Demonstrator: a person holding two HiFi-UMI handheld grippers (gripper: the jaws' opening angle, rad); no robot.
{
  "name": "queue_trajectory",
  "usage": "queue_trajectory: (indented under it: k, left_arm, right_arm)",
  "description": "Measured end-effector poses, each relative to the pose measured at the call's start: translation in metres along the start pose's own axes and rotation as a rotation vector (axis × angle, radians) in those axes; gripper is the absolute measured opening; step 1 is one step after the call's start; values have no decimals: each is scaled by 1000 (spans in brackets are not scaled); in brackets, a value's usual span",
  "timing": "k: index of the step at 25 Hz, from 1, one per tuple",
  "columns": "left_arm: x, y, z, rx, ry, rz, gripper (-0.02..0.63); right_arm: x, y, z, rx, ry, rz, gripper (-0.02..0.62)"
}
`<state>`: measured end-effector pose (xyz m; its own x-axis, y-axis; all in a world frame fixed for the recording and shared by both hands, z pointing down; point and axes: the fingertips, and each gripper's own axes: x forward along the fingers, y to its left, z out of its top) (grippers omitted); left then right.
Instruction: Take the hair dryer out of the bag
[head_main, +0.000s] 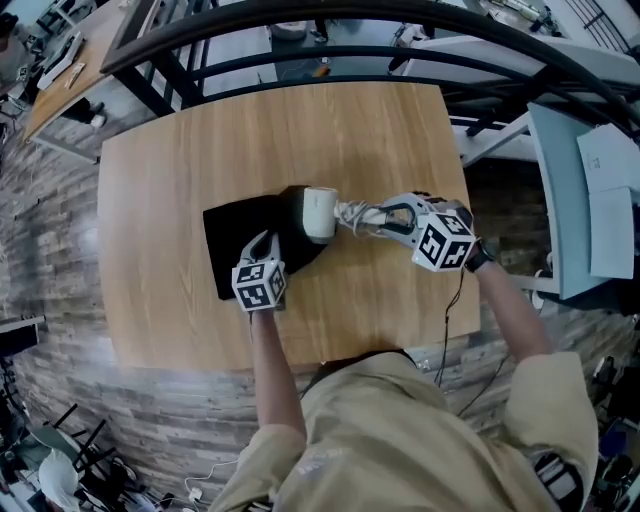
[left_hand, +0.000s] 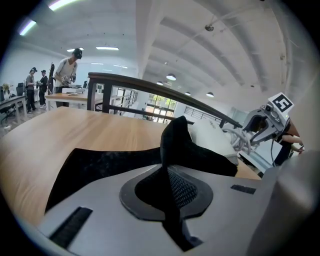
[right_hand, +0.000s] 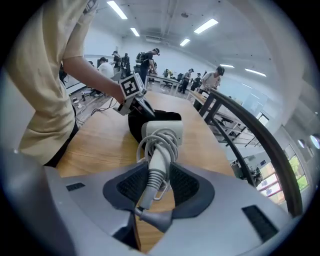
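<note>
Left tool (left_hand: 170, 192) pinches the black bag (left_hand: 100, 162); right tool (right_hand: 152, 187) clamps the white hair dryer (right_hand: 161, 132) by its handle.

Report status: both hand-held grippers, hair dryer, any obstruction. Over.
Left hand-held gripper shut on bag fabric. Right hand-held gripper shut on hair dryer handle. Dryer head at bag mouth. No obstruction seen.

There is one white hair dryer (head_main: 320, 213) with one cord (head_main: 352, 215) wound round its handle, one black bag (head_main: 240, 240), and one wooden surface (head_main: 300, 130) beneath both. Two grippers are in view, the left gripper (head_main: 264, 242) and the right gripper (head_main: 375, 218), each bearing one marker cube. At least three people (left_hand: 66, 72) stand at the far left of the left gripper view, and the right gripper view shows more in the far room, too small to count.
</note>
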<state>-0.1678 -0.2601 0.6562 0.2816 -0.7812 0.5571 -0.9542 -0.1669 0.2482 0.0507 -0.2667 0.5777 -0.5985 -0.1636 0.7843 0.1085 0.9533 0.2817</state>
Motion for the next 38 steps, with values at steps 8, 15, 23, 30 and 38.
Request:
queue_trajectory:
  k: [8,15,23,30,38]
  left_arm:
    - [6,-1,1,-8,8,27,18]
    - [9,-9,0,28,20,17,18]
    - [10,-17,-4,45,35,11,18]
    - [8,-18,-5,44,26,9,20]
    - [-31,-31,7,55,-26,-30,170]
  right_arm:
    - [-35,-26,-44,331,-27,-247,140]
    - [5,-32,-63,635,-70,-440,140]
    - [55,-33,-84,920,-129,-537,138]
    - [83,-21,-97,989,-73,-541,140]
    - [59,-14,-80,988,-72,-588,147]
